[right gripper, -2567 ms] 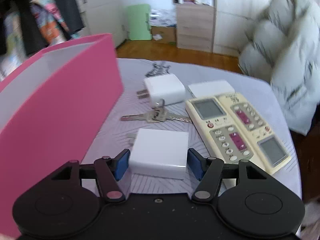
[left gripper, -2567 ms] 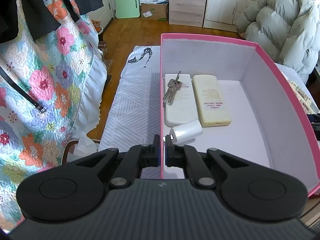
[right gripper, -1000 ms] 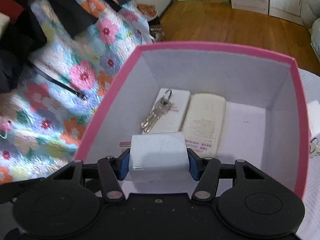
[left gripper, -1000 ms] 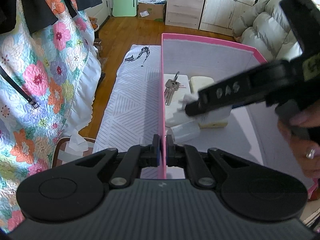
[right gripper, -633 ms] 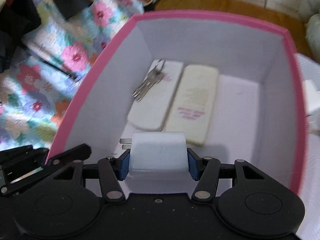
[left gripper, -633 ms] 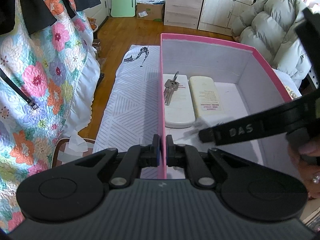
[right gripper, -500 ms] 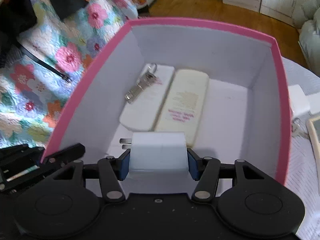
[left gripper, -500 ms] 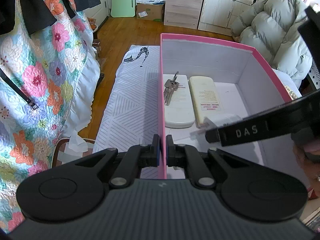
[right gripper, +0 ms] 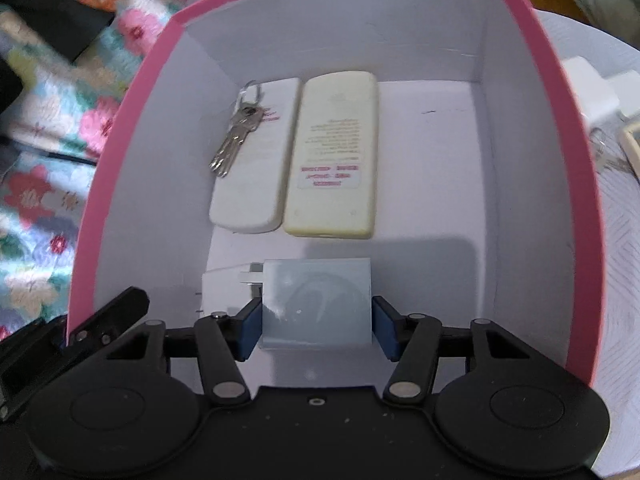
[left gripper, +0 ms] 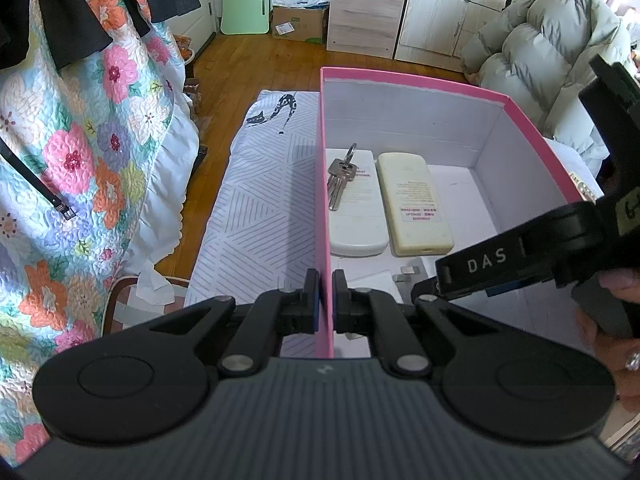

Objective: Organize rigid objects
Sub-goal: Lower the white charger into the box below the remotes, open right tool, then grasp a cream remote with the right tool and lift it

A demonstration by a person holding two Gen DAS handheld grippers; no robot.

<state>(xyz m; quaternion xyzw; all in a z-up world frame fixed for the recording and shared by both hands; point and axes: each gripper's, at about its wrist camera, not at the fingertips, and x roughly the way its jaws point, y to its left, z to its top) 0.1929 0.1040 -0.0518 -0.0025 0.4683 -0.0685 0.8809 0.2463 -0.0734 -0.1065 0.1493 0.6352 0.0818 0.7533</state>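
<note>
I had the left gripper (left gripper: 326,300) pinched tight on the near wall of the pink cardboard box with its white inside (left gripper: 532,136), one finger on either side of the wall. My right gripper (right gripper: 316,330) reached down inside the box with the square white plastic charger block (right gripper: 316,304) clamped between its blue pads (right gripper: 249,330), plug prongs sticking out to the left. The block sat low over the box floor; I could not tell whether it touched. Just beyond it lay a white remote control, face down (right gripper: 256,160), with a bunch of silver keys (right gripper: 236,140) resting on top, and touching its right side a cream remote control, face down (right gripper: 334,152). Outside the box's right wall another white charger (right gripper: 588,88) lay on the patterned white cloth (right gripper: 624,240).
</note>
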